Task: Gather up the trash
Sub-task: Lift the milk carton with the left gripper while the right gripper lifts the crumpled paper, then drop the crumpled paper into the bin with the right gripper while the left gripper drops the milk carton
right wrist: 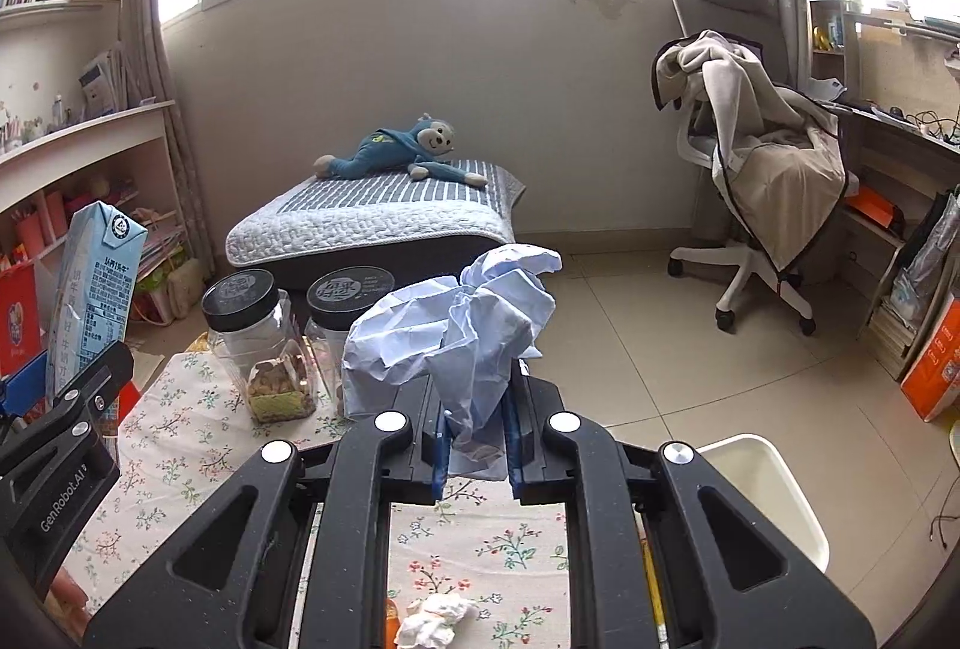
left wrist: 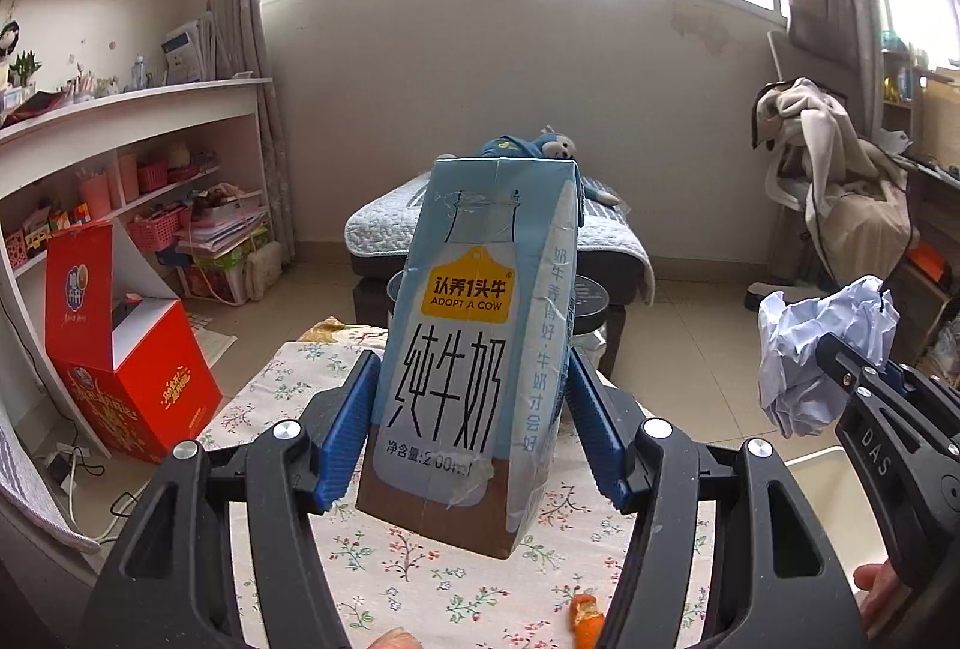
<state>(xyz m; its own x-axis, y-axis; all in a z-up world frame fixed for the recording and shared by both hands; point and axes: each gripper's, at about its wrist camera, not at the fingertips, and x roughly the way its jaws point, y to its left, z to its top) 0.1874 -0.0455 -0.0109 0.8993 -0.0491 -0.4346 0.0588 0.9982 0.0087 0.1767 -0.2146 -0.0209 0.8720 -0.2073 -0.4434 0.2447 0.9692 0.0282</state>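
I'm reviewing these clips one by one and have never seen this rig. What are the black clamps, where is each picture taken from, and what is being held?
No robot: a person holds two hand-operated grippers, each with a fisheye camera looking along its jaws. In the left view, the left gripper clamps a milk carton. In the right view, the right gripper pinches crumpled blue paper. Below is a floral tablecloth with two jars, an orange peel and a white paper wad. A white bin stands beside the table.

We see open tabletop (right wrist: 480, 541) ahead, two lidded jars (right wrist: 264, 343) blocking the far edge, a white bin (right wrist: 774, 499) open rightward
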